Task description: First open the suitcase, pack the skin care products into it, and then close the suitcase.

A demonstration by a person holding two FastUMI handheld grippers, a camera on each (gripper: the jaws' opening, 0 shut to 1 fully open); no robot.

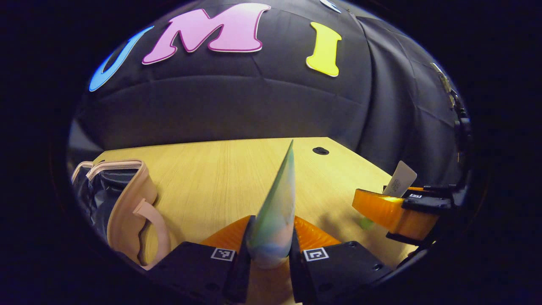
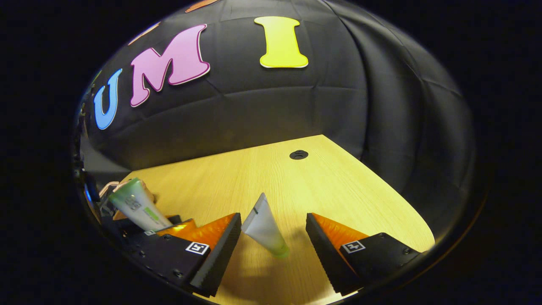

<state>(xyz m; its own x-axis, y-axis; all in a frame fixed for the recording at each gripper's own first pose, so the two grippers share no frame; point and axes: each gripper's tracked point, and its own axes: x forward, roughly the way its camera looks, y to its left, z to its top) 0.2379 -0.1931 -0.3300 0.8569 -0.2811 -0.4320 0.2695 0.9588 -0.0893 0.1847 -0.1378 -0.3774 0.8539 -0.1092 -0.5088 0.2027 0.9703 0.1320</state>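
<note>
My left gripper (image 1: pixel 273 220) is shut on a pale green-and-blue tube (image 1: pixel 277 199) that points away over the wooden table (image 1: pixel 211 178). An open pink suitcase (image 1: pixel 127 207) with dark lining lies at the left, beside this gripper. At the right edge, my right gripper (image 1: pixel 381 207) has a white tube (image 1: pixel 400 178) sticking up behind it. In the right gripper view my right gripper (image 2: pixel 273 216) stands open, and the white tube with a green cap (image 2: pixel 264 231) leans between its fingers, cap down on the table. The left gripper (image 2: pixel 169 226) with its green tube (image 2: pixel 135 205) shows at the far left.
A dark round cable hole (image 1: pixel 320 151) (image 2: pixel 298 154) sits near the table's far edge. The black cloth wall closes the back and right sides. Bare tabletop (image 2: pixel 338 190) stretches between the grippers and the far edge.
</note>
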